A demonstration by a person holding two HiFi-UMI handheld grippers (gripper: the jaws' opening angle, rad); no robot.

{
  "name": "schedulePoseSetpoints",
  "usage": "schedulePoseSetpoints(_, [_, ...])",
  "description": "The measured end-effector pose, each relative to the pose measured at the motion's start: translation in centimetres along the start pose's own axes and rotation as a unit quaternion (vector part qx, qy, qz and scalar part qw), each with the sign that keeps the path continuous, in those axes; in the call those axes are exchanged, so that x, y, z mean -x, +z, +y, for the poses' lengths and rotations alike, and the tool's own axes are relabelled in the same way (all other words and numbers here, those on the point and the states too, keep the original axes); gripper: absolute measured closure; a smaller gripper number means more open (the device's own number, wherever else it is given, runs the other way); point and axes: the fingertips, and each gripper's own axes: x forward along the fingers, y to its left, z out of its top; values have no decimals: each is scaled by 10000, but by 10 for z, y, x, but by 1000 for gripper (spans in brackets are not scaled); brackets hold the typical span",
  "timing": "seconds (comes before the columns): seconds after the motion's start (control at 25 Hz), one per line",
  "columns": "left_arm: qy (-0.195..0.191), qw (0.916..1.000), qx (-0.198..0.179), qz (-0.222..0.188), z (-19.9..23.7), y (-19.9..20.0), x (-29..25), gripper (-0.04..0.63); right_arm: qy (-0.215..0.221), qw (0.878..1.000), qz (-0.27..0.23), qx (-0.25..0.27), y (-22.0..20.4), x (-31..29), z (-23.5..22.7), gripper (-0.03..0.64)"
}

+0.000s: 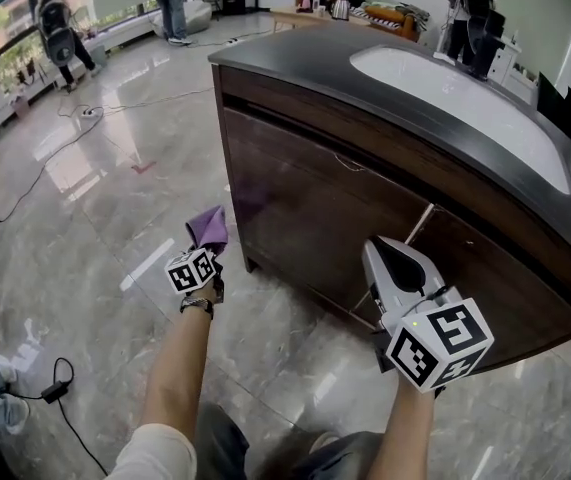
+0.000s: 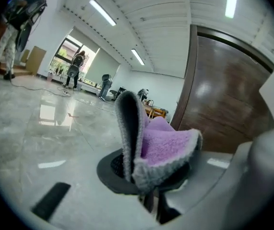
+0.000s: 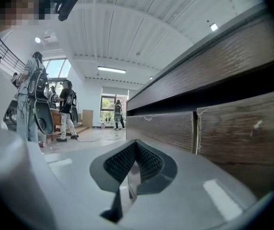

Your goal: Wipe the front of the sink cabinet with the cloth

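The left gripper has its fingers clamped on the cloth, a fleecy purple piece with a grey stitched border, which stands up folded out of the grip. In the head view the cloth sits just beside the left corner of the sink cabinet, with open glossy marble floor to its left. The right gripper has its ribbed fingers closed together with nothing between them, near the cabinet front by the vertical seam between two panels. The cabinet is dark brown wood grain, its front curving, under a dark overhanging counter with a white oval sink. A black cable lies on the floor at the near left. Far off, people stand by the windows.
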Motion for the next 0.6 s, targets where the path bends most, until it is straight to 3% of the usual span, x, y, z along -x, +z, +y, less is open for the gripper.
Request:
schedulePoseSetpoints(0.28, [-15, 9993, -42, 368, -3, -45, -12, 551, -249, 9997, 37, 2, 0, 7, -10, 609])
schedulePoseSetpoints(0.48, [-239, 9984, 78, 501, -19, -64, -18, 551, -409, 9991, 58, 48, 2, 16, -16, 609])
schedulePoseSetpoints(0.6, [-453, 9966, -112, 675, -33, -76, -20, 549, -495, 9987, 71, 37, 1, 21, -20, 609])
